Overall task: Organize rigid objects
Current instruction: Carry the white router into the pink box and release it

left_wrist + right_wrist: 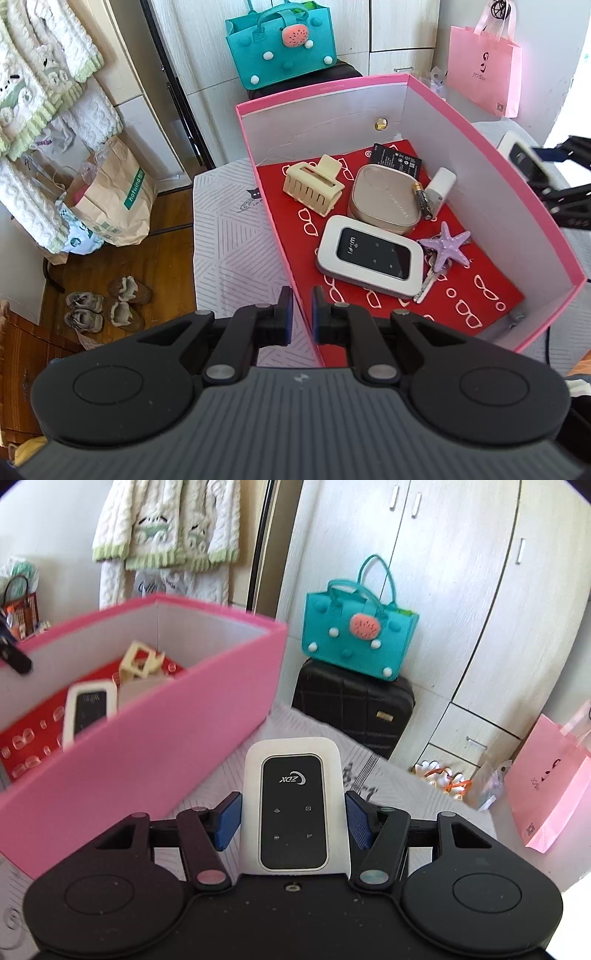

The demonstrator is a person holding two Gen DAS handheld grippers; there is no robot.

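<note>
Right hand-held gripper [293,821]: clamped on the two long edges of a white rounded-rectangle pocket router with a black glossy face marked "XDZ" [294,805], blue pads [228,820] pressed flat against both sides. Held outside the open pink cardboard box with white inner walls [155,734], which sits at 10 o'clock in the right wrist view. Patterned white-and-grey cloth surface [325,734] visible beneath the held router.

Left hand-held gripper [299,319]: narrow gap between the jaws, straddling the near pink wall of the box [295,280]. Grip on that wall: cannot tell.

Box contents, left wrist view, on a red liner printed with white spectacles [480,295]:
- Second white pocket router with black face marked "Wi-Fi" [371,256], at the centre of the liner.
- Cream plastic claw hair clip [314,184], at 11 o'clock from that router.
- Beige rounded-square case [384,199], at 12 o'clock from that router, touching it.
- Black flat battery pack with white print [397,157], partly under the far edge of the case.
- Black-and-gold cylindrical cell [423,201], leaning against the case at its 3 o'clock side.
- White plug adapter [439,188], just beside the cell.
- Lilac starfish key fob [445,242] with a silver key [428,280], at 3 o'clock from the "Wi-Fi" router.

Background: teal felt handbag with a pink strawberry patch [354,631] on a black suitcase [351,709]; pink paper shopping bag [546,786] at 3 o'clock.
</note>
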